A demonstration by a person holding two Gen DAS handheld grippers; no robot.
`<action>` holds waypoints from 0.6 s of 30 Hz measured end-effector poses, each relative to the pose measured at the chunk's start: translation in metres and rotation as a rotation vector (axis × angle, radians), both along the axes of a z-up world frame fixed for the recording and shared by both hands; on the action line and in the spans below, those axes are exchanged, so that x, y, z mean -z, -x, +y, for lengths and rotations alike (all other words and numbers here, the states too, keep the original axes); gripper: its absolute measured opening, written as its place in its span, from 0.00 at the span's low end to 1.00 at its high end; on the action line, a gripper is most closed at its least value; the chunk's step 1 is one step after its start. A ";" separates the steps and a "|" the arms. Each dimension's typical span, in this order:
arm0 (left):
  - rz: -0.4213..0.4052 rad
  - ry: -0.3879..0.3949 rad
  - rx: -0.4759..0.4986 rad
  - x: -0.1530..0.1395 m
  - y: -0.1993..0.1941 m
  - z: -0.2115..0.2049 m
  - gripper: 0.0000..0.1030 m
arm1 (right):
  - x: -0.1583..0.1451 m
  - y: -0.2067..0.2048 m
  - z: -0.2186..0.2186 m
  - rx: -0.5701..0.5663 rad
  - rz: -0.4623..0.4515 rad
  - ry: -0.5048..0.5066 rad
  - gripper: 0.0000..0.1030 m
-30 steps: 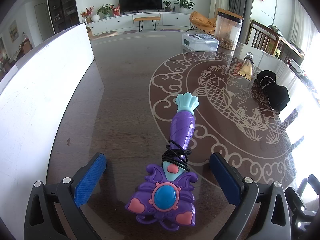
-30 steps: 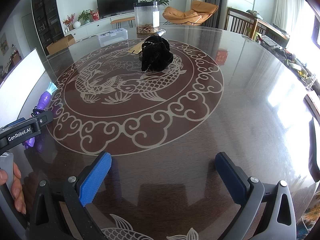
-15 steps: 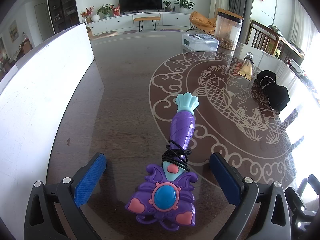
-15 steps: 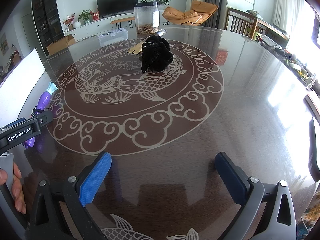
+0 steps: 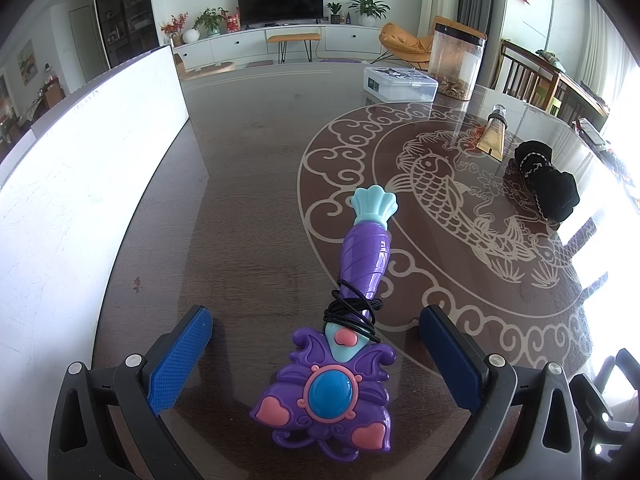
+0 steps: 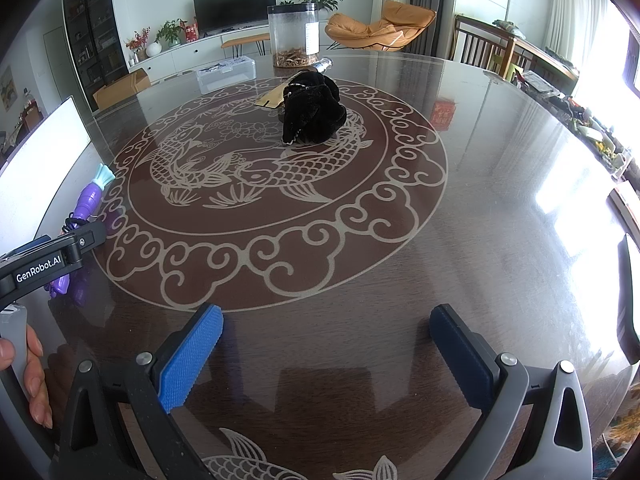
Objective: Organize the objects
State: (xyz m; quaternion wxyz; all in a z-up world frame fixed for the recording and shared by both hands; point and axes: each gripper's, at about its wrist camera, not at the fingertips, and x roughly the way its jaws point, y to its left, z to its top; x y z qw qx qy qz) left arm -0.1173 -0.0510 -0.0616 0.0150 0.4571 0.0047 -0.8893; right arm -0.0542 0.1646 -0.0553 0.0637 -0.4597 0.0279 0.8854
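A purple toy wand (image 5: 352,308) with a teal fan tip, pink hearts and a blue gem lies flat on the dark round table (image 5: 248,184), a black cord wound round its neck. My left gripper (image 5: 316,334) stands open, its blue pads on either side of the wand's head without touching it. In the right wrist view the wand (image 6: 90,196) shows at the far left, partly behind the left gripper body. My right gripper (image 6: 326,332) is open over bare table, nothing between its fingers. A black fabric bundle (image 6: 312,110) and a gold tube (image 5: 494,136) lie near the table's middle.
A white board (image 5: 80,184) runs along the left table edge. A clear lidded box (image 5: 400,84) and a tall clear canister (image 5: 456,64) stand at the far side. A hand (image 6: 28,376) holds the left gripper's handle. Chairs and a cluttered side table lie to the right.
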 end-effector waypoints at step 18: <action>0.000 0.000 0.000 0.000 0.000 0.000 1.00 | -0.033 0.097 0.029 -0.036 0.031 0.040 1.00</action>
